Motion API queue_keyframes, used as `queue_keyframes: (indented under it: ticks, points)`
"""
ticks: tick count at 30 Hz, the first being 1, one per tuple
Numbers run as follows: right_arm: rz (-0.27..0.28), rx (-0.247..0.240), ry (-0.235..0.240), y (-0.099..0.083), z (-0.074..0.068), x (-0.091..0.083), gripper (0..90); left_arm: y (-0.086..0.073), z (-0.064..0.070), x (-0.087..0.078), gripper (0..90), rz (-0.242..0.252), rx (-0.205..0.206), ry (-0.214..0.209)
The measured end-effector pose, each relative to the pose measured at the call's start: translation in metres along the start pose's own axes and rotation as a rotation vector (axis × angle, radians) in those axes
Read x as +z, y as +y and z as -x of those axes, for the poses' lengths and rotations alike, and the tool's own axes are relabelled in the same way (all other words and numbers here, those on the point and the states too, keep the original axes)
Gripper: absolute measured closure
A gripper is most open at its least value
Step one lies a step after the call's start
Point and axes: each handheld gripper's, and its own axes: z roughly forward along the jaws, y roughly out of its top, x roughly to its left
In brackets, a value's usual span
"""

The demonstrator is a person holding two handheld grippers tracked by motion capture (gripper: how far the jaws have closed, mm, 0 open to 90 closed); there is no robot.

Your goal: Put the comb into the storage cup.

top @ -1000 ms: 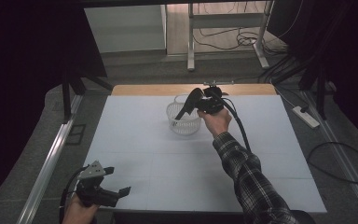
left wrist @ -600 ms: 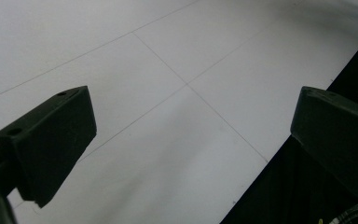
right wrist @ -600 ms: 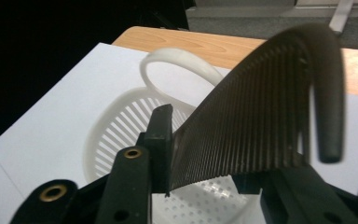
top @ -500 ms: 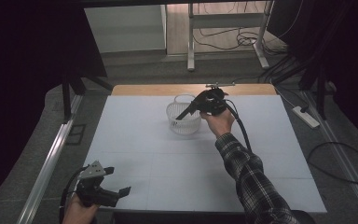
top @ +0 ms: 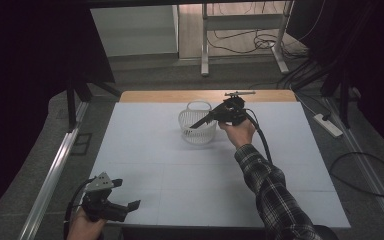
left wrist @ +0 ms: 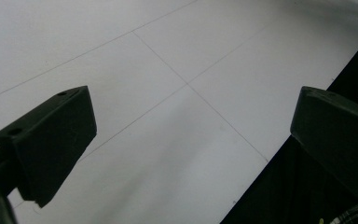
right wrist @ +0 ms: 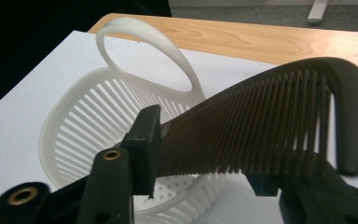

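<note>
A white slotted basket [top: 189,121] with a loop handle stands at the back middle of the white table mat [top: 180,170]. My right gripper [top: 213,118] hovers over its right rim, shut on a dark comb [top: 201,121] that points left over the basket. In the right gripper view the comb [right wrist: 270,121] lies across the jaws of the right gripper [right wrist: 205,172], teeth down, above the basket [right wrist: 84,126]. My left gripper [top: 125,197] rests at the near left corner, open and holding nothing. In the left gripper view its jaws stand wide apart around the left gripper's centre [left wrist: 191,140].
A wooden strip [top: 170,96] borders the mat's far edge. A metal rail [top: 55,170] runs along the floor at left. A power strip [top: 328,125] and cables lie on the floor at right. The mat's near edge [left wrist: 261,161] passes under the left gripper.
My right gripper has shifted slightly away from the person with the comb, staying over the basket. The left gripper has not moved.
</note>
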Motion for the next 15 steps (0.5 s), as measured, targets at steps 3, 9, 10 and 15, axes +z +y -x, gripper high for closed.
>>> queue_keyframes:
  ticks: [3, 9, 10, 15]
  points:
    - [-0.006, 0.000, 0.002, -0.0004, 0.0006, 0.0001, 48.2, 0.0001, 0.0002, 0.0001, 0.3, -0.001, 0.002, 0.000]
    - [-0.022, -0.018, -0.006, -0.0007, 0.0008, 0.0005, 39.3, 0.0001, 0.0002, 0.0001, 0.4, -0.002, 0.003, 0.000]
    - [-0.024, -0.021, -0.009, -0.0008, 0.0010, 0.0006, 37.4, 0.0001, 0.0002, 0.0001, 0.4, -0.002, 0.003, 0.000]
    - [-0.032, -0.028, -0.020, -0.0007, 0.0027, -0.0001, 29.6, 0.0002, 0.0002, 0.0002, 0.4, -0.003, 0.004, 0.001]
